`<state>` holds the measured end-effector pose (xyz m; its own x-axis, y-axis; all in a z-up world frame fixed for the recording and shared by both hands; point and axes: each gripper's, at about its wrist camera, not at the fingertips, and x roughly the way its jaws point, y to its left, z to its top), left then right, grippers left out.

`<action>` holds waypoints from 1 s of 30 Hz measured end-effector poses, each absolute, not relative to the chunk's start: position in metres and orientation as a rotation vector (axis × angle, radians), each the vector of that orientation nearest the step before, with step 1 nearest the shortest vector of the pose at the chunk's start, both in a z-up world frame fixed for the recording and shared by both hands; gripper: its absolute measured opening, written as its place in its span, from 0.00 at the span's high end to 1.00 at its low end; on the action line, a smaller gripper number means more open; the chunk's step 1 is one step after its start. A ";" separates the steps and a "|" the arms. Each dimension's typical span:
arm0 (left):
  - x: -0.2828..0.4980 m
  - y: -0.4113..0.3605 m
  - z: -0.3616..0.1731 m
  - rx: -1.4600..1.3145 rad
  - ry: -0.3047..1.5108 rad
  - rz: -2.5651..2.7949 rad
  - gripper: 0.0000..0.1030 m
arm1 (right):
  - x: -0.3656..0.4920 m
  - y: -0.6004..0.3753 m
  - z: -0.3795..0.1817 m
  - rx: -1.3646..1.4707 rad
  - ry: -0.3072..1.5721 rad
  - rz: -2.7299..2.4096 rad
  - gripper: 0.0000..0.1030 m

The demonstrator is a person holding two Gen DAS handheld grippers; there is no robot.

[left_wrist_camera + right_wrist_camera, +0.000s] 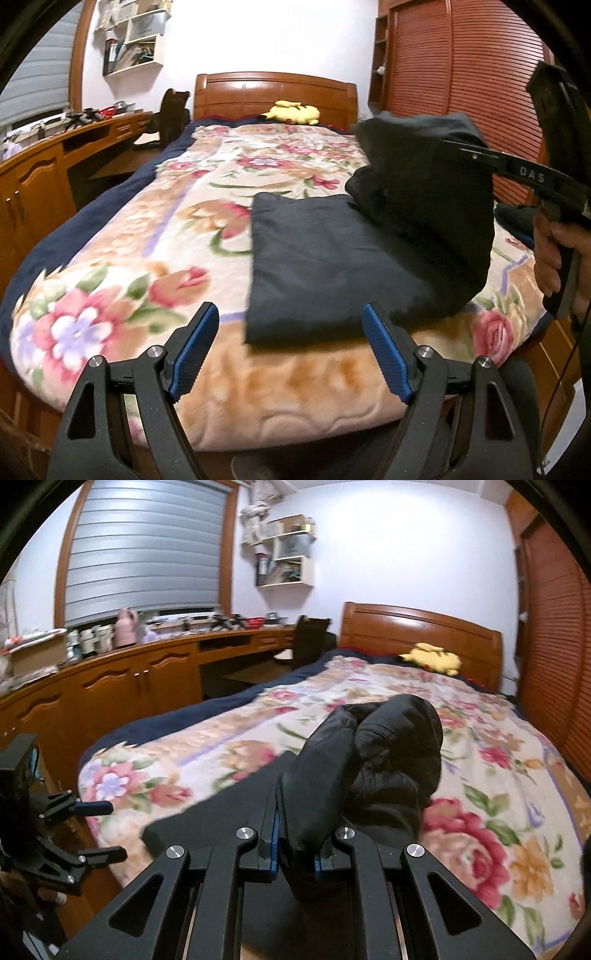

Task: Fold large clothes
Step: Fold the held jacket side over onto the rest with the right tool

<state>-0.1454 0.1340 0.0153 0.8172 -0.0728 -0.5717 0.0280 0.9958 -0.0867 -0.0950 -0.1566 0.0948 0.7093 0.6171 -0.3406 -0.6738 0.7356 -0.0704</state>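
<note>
A dark navy garment [325, 266] lies partly folded on the floral blanket near the bed's foot. My right gripper [295, 843] is shut on a bunched part of the garment [384, 753] and holds it lifted above the flat part; from the left wrist view this gripper [461, 147] comes in from the right with the raised cloth [436, 184] hanging over the flat layer. My left gripper [290, 332] is open and empty, just short of the garment's near edge. It also shows in the right wrist view [99, 830] at the left, off the bed's corner.
The bed [110, 258] has a floral blanket and a wooden headboard [275, 94]. A yellow plush toy [293, 112] lies by the headboard. A wooden desk with cabinets [110, 679] runs along the left, a chair [310, 638] beside it. A louvred wardrobe [461, 74] stands at the right.
</note>
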 end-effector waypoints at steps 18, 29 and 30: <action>-0.153 0.161 0.007 -0.104 0.612 -0.020 0.22 | -0.050 -0.123 0.080 -0.085 0.438 0.864 0.37; -0.138 0.133 0.037 -0.104 0.546 -0.076 0.22 | -0.008 -0.183 0.042 -0.244 0.449 0.635 0.69; -0.136 0.130 0.039 -0.104 0.543 -0.083 0.22 | -0.001 -0.186 0.033 -0.233 0.469 0.624 0.70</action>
<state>-0.1358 0.1297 0.0385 0.8528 -0.1060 -0.5114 0.0510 0.9914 -0.1203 -0.0007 -0.1862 0.0333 0.7117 0.5057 -0.4875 -0.6090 0.7901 -0.0695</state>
